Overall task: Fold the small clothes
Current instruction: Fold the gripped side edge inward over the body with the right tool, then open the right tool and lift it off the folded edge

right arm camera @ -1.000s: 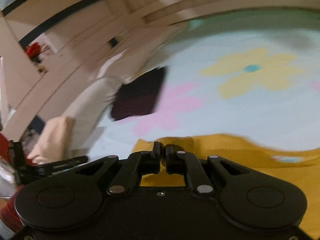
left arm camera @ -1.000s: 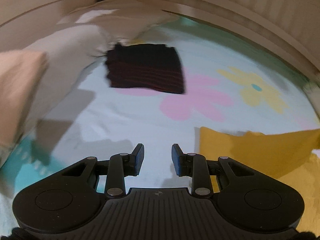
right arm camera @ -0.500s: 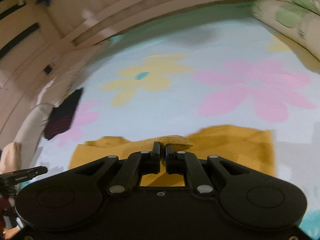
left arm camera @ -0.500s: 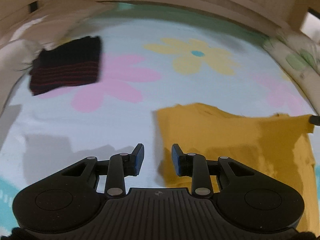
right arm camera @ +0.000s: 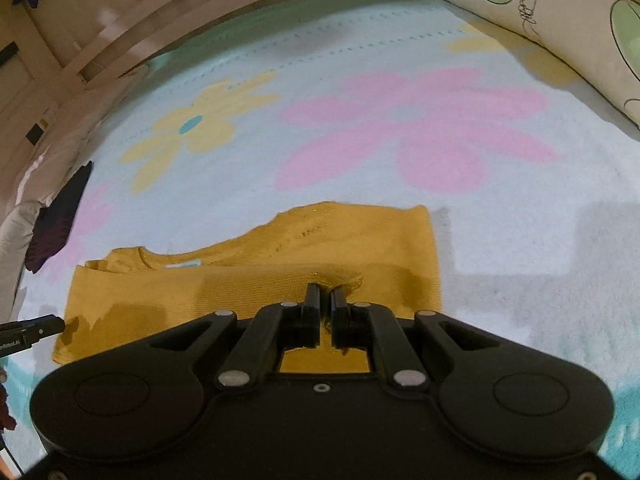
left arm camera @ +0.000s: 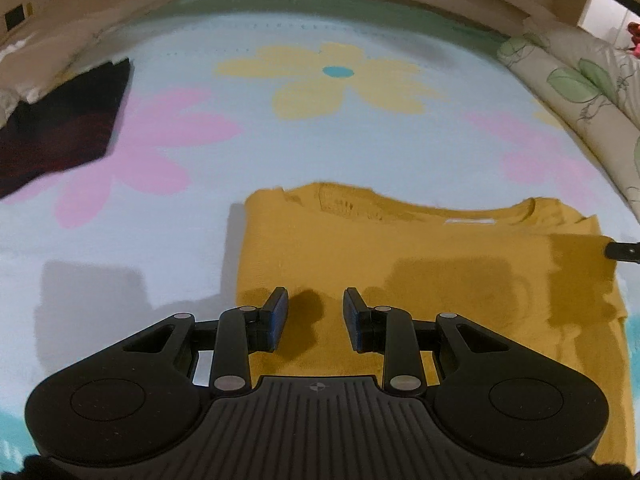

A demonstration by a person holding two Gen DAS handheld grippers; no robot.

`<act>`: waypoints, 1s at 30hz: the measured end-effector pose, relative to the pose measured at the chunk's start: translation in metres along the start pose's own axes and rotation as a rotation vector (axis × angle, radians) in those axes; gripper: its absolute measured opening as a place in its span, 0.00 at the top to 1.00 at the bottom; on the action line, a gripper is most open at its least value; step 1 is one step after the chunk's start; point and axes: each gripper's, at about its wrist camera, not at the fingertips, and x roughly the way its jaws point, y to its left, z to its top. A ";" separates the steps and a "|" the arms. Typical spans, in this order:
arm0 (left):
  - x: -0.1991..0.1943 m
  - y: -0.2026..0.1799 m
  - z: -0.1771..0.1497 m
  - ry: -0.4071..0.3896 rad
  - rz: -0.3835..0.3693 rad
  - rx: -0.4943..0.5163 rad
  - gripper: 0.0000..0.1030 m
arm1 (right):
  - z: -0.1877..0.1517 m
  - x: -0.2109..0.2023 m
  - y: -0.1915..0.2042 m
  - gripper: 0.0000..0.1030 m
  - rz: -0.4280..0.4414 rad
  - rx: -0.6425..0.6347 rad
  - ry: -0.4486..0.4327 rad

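Mustard-yellow shirt (left arm camera: 420,264) lies on the flowered blanket (left arm camera: 280,160), spread toward the near edge, collar and white label on the far side.

Right tongs (right arm camera: 325,300): pinched tight on a raised pucker of the shirt's cloth. Left tongs (left arm camera: 316,312): part-way apart over the shirt's left portion, nothing between the pads, cloth flat beneath.

Risks, as I judge them:
- Right grip looks like a thin nip of knit; a pull sideways could slip it free or drag only the top layer, leaving a crooked fold
- Only one side held; lifting now would likely skew the shirt, since the left side is loose
- Fleecy blanket may cling and bunch the lower layer

View differences:
- Left camera shows the whole collar line, the label and the dark folded garment (left arm camera: 60,128) well apart at far left; of the right tongs only a black tip at the shirt's right edge, their grip not shown
- Right camera shows the pinch itself, plus the leaf-print pillow (right arm camera: 560,20) along the far right
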 end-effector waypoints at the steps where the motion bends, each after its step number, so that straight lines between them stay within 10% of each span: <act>1: 0.004 0.001 -0.002 0.015 0.001 -0.003 0.71 | 0.000 0.001 -0.002 0.88 -0.002 0.001 0.005; 21: 0.011 0.015 -0.003 0.012 -0.031 -0.051 0.71 | 0.001 -0.002 -0.026 0.89 -0.130 -0.029 0.057; 30: 0.020 0.036 -0.007 0.023 0.086 -0.138 0.57 | -0.008 0.007 -0.024 0.88 -0.121 -0.042 0.096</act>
